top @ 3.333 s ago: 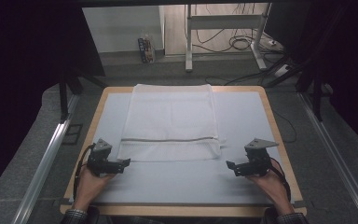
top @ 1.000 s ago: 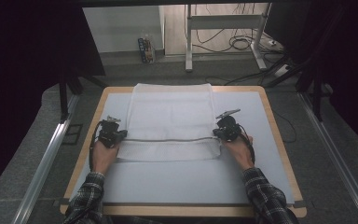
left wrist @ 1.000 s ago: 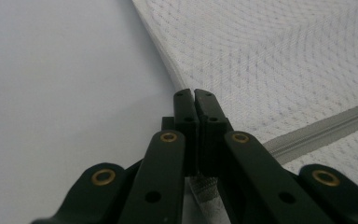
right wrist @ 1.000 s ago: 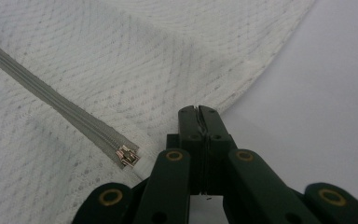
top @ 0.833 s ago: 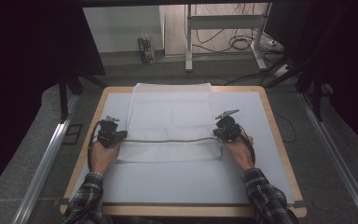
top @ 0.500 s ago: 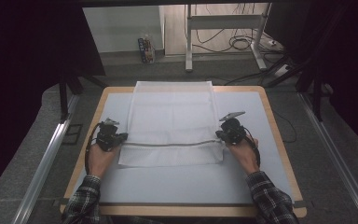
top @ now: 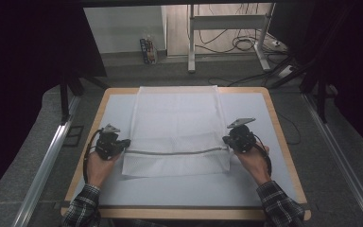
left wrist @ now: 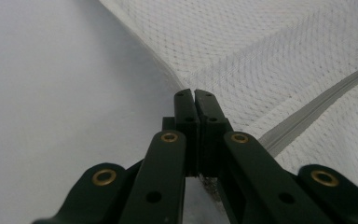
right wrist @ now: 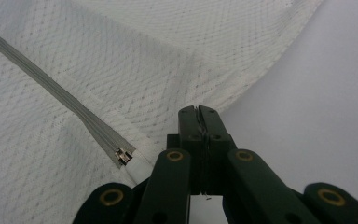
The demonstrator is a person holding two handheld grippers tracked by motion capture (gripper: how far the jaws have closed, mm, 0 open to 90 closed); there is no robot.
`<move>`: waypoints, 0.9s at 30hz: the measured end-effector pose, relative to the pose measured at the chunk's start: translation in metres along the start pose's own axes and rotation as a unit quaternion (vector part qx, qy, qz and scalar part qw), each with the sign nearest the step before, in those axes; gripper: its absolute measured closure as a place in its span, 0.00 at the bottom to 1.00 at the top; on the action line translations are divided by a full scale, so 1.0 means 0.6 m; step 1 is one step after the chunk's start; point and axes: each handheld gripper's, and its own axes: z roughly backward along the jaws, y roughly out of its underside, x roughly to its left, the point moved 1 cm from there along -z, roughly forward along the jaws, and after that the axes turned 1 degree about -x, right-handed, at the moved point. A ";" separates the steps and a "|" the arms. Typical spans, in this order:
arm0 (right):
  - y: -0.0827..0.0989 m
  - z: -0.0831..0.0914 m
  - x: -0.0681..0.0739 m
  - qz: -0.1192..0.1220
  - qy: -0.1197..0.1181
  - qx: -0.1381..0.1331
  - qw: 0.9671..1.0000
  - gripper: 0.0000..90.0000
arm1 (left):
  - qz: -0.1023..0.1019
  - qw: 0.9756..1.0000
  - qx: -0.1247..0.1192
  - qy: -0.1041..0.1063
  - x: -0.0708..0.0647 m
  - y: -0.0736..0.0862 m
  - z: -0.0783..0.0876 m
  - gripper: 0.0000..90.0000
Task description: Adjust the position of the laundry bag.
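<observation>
A white mesh laundry bag [top: 176, 127] with a grey zipper [top: 175, 152] lies flat on the table's light mat. My left gripper [top: 124, 143] is shut on the bag's left edge beside the zipper's end, its jaws pressed together on the mesh [left wrist: 195, 95]. At the opposite edge my right gripper [top: 226, 141] is shut on the bag by the zipper's metal slider [right wrist: 124, 157], jaws closed on mesh [right wrist: 198, 112]. The zipper line is lifted a little and stretched between the two grippers. Below it a strip of bag lies folded toward me.
The wood-rimmed table [top: 279, 127] carries a pale blue-grey mat [top: 189, 189]. Metal rails [top: 42, 165] run along both sides. Beyond the far edge stand a desk frame [top: 227, 28] and floor cables [top: 246, 45].
Both grippers came in from the table's front corners, shut on the bag's side edges at the zipper, then pulled toward me; the bag slid nearer and the zipper drew taut.
</observation>
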 end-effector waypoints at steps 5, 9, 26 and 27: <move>0.014 0.022 0.006 0.003 0.000 -0.001 1.000 0.99 | -0.012 1.000 0.003 0.011 -0.017 0.008 0.011 1.00; 0.028 0.039 0.007 0.000 -0.002 -0.006 1.000 0.99 | -0.025 0.999 0.008 0.017 -0.033 0.016 0.016 1.00; 0.093 0.099 0.020 -0.004 -0.008 -0.005 1.000 0.99 | -0.062 0.996 0.032 0.053 -0.087 0.038 0.021 0.99; 0.096 0.101 0.020 -0.002 -0.008 -0.004 1.000 0.99 | -0.063 0.996 0.036 0.055 -0.089 0.040 0.021 0.99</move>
